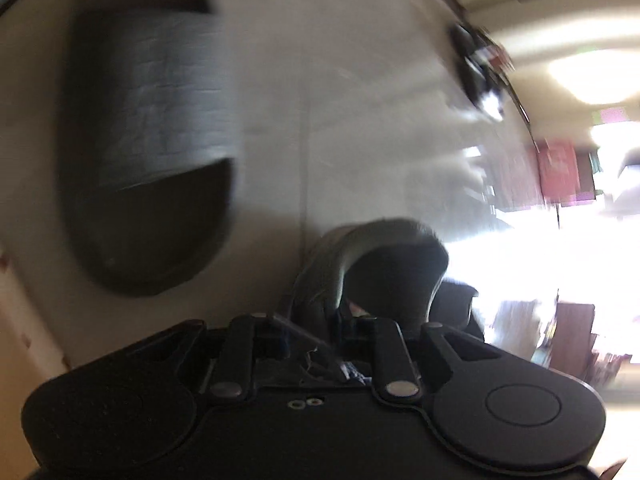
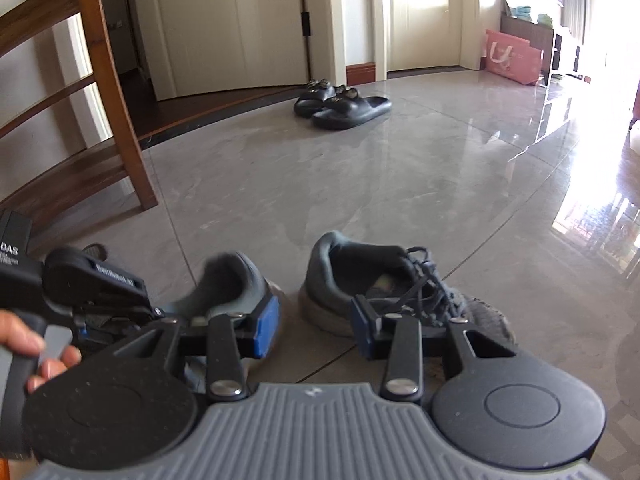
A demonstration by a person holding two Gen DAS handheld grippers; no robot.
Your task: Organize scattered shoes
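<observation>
This is a home, in the hall or living area by a doorway. A polished grey tile floor point(image 2: 360, 184) runs to a cream door point(image 2: 228, 24) with wooden skirting point(image 2: 361, 73) beside it. A wooden shelf frame point(image 2: 108, 92) stands at the left. House slippers point(image 2: 344, 104) lie near the door and worn grey sneakers point(image 2: 400, 284) lie closer. A pink shopping bag point(image 2: 510, 58) leans by a sunlit window.
</observation>
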